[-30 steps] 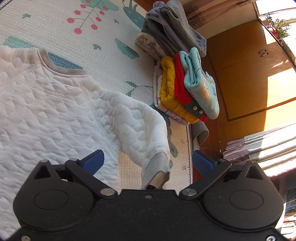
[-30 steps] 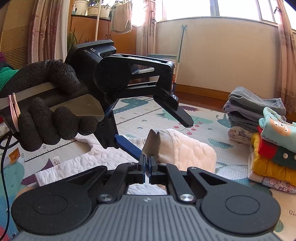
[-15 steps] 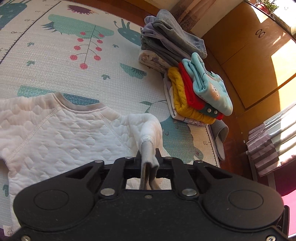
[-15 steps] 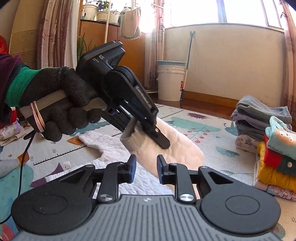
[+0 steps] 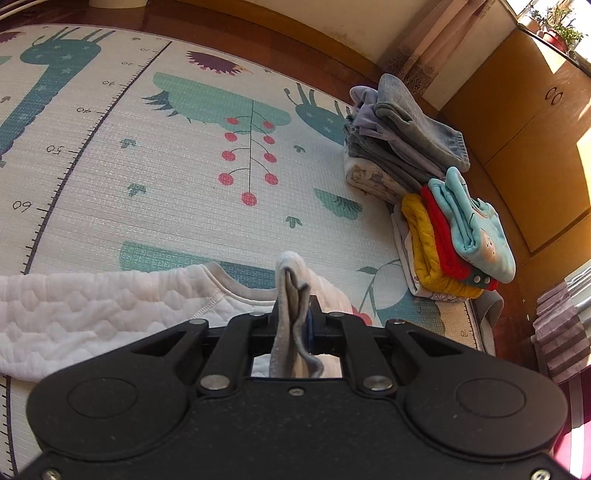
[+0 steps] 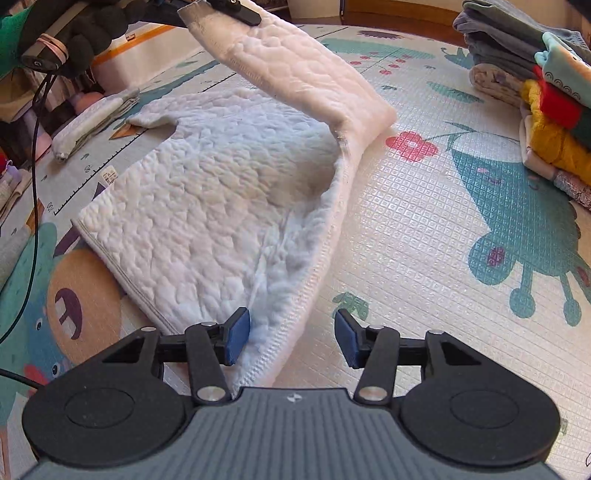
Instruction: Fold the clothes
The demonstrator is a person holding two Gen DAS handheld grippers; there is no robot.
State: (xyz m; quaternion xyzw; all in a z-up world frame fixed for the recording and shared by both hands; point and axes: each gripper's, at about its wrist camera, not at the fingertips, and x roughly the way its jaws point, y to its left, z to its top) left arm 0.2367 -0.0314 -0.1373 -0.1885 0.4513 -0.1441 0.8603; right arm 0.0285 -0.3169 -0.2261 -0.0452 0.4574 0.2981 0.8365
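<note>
White quilted long-sleeved sweatshirt [image 6: 207, 192], soft and puffy with a hexagon-stitched face and grey ribbed trim, spread flat on the patterned foam play mat [image 6: 424, 229], body running away and to the left of the right claw [image 6: 291, 338]. Right claw released, blue pads [image 6: 238, 334] spread wide, straddling the near ribbed hem edge [image 6: 291, 314] just ahead: left pad over the fabric, right pad over bare mat. Hem corner lifted slightly, side seam rising forward in a curved ridge towards the raised sleeve [image 6: 295, 70].

Further on, sleeve drawn up and across above the body, long axis slanting from the shoulder at front right back to the upper left. Grey cuff [image 5: 291, 314] clenched upright in the left claw [image 5: 295, 325], held by a black-gloved hand [image 6: 85, 26].

Likely step in hand: folding the sleeve inward over the chest. Left claw carrying the cloth; right claw nearer the hem, placed to pinch or pin it.

Beyond and to the right, two piles of folded clothes [image 5: 436, 206] at the mat's edge: grey knits behind, yellow cable-knit, red and pale turquoise pieces in front. Wooden floor [image 5: 535, 166] past them.
</note>
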